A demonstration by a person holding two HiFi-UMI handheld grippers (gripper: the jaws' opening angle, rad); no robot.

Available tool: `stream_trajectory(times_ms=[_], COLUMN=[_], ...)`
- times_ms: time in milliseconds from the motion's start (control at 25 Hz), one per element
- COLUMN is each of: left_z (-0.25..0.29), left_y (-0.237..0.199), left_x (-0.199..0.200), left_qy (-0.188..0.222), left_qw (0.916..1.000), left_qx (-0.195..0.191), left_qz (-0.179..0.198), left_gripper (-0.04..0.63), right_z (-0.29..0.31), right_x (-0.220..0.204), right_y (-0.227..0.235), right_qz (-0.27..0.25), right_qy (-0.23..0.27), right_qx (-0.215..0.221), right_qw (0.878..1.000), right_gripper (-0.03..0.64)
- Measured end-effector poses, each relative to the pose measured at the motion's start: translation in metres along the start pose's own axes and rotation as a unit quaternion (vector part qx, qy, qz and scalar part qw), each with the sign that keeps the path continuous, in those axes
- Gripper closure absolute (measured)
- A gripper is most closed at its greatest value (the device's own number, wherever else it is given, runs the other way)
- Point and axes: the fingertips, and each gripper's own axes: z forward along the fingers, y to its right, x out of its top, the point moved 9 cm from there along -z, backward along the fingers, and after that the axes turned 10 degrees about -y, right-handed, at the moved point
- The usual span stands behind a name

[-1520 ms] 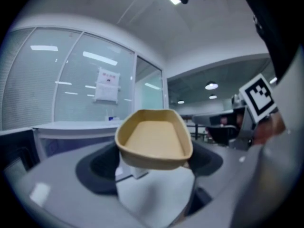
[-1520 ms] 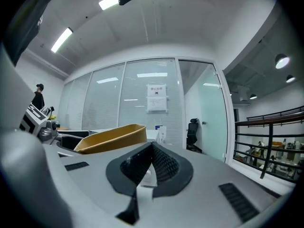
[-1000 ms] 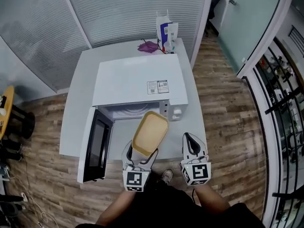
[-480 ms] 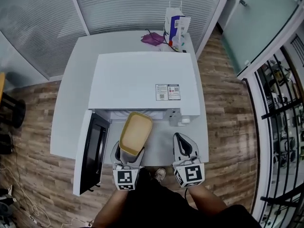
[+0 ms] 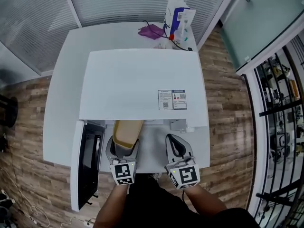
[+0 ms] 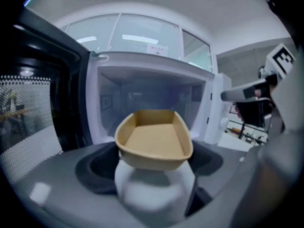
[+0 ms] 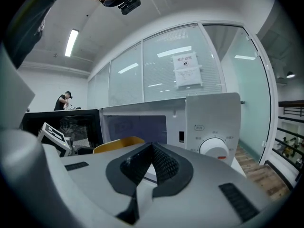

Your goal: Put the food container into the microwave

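The food container point(image 5: 127, 131), a tan oblong tray, is held by its near end in my left gripper point(image 5: 122, 150), which is shut on it. In the left gripper view the container point(image 6: 154, 139) sits level just in front of the open microwave cavity point(image 6: 152, 99). The white microwave point(image 5: 137, 84) fills the table's middle, and its dark door point(image 5: 88, 160) is swung open to the left. My right gripper point(image 5: 174, 142) hovers beside the left one, shut with nothing in it. In the right gripper view its jaws point(image 7: 151, 151) meet in front of the control dial point(image 7: 214, 149).
Behind the microwave on the white table point(image 5: 58, 113) stand a blue and white paper bag point(image 5: 179, 12) and a purple cloth point(image 5: 151, 31). Glass walls run along the far side, with wood floor all around. A person point(image 7: 64, 100) is far off in the right gripper view.
Both grippers have moved forward and down toward the microwave. The container's far end has passed under the microwave's front edge. The left grip is unchanged and the right jaws have stayed shut.
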Motion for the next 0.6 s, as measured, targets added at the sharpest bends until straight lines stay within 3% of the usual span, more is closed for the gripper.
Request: stream_trajectory(times_ms=[160,600], left_z=[0.025,0.075], left_y=[-0.005,0.001], left_x=[0.01,0.044], left_qy=[0.005,0.01], left_qw=[0.9998,0.9991], left_qx=[0.016,0.04], left_qz=[-0.013,-0.003], left_gripper=[0.149,0.144], right_z=[0.017,0.038], right_x=[-0.009,-0.032], right_y=[-0.004,-0.013], right_qz=[-0.002,0.012], right_qy=[-0.011,-0.042], right_qx=[0.009,0.033], right_qw=[1.0,0.999], right_gripper=[0.611,0.611])
